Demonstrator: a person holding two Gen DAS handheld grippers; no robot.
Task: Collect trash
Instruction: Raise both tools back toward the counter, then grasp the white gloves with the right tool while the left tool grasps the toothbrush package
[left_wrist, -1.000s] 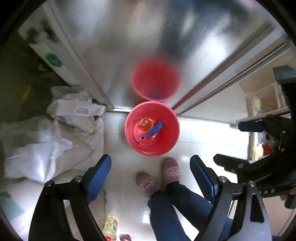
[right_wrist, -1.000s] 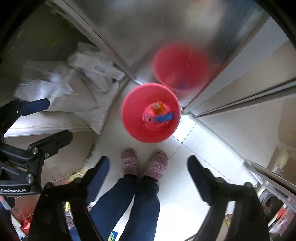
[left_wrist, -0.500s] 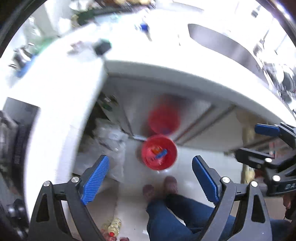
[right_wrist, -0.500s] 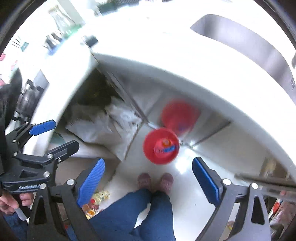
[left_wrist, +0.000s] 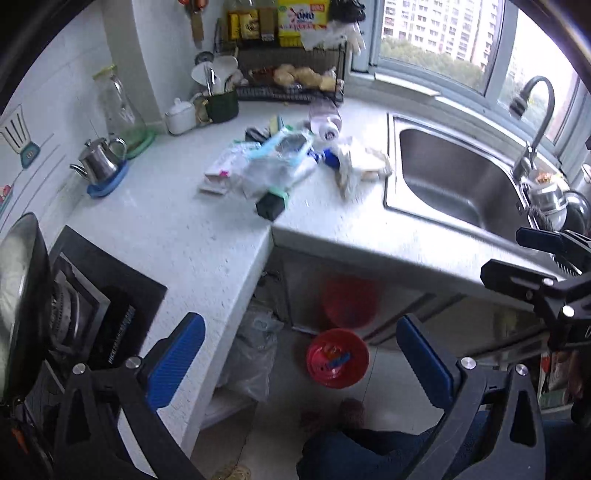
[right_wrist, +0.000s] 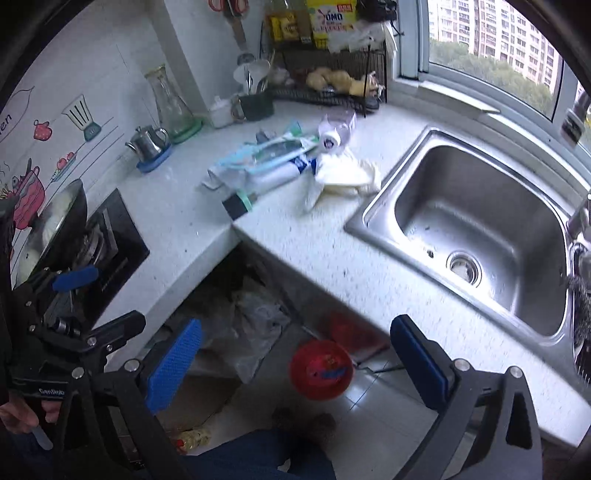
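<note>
Two hand-held grippers hung over the floor, the left hand-held gripper (left_wrist: 301, 354) and the right hand-held gripper (right_wrist: 295, 354), both with blue pads spread wide; their jaws had just been opening, with nothing between them. Below them, on the tiled floor by the cabinet, stood the round red plastic bin (left_wrist: 337, 357), already holding a few small bits. Ahead and above lay the heap of crumpled wrappers, plastic packets and white paper (left_wrist: 291, 162), near the inner corner of the white speckled bench (left_wrist: 177, 236), left of the steel sink (right_wrist: 476, 221). Its long axis ran roughly along the bench's back edge. My guess: the left one sat slightly nearer the heap's black-box end.
</note>
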